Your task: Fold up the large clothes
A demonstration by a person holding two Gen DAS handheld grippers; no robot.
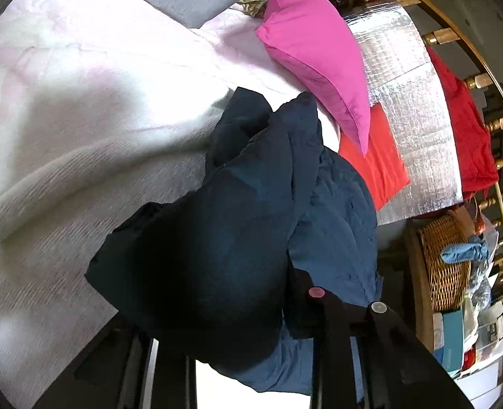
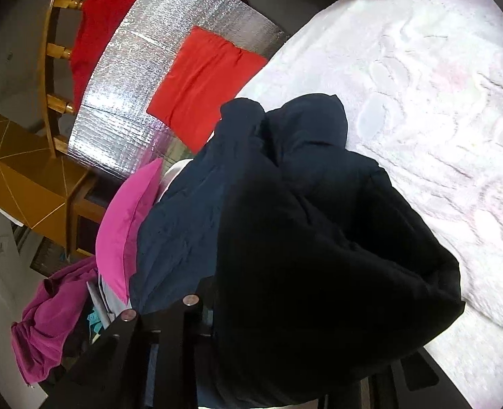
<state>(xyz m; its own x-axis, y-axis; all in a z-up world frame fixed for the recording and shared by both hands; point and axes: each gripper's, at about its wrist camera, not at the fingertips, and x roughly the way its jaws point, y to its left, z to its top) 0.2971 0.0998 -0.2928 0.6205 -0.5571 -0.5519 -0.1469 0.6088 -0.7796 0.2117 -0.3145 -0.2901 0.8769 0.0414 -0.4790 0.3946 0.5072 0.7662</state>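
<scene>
A dark navy garment (image 1: 238, 204) with a lighter blue quilted side is bunched up and raised off the bed. It hangs over my left gripper (image 1: 251, 303), which is shut on it. One black finger (image 1: 323, 341) with a round stud shows at the right, and cloth covers the other. In the right wrist view the same garment (image 2: 319, 221) fills the middle and drapes over my right gripper (image 2: 251, 310), also shut on it. There only the left finger (image 2: 186, 341) shows.
A white and pale pink blanket (image 1: 64, 136) (image 2: 422, 85) covers the bed. A pink pillow (image 1: 313, 51), a folded orange-red cloth (image 1: 381, 167) and a silver foil mat (image 1: 405, 85) lie beyond. A wicker basket (image 1: 445, 259), wooden railing (image 1: 483, 81) and magenta garment (image 2: 54, 313) stand alongside.
</scene>
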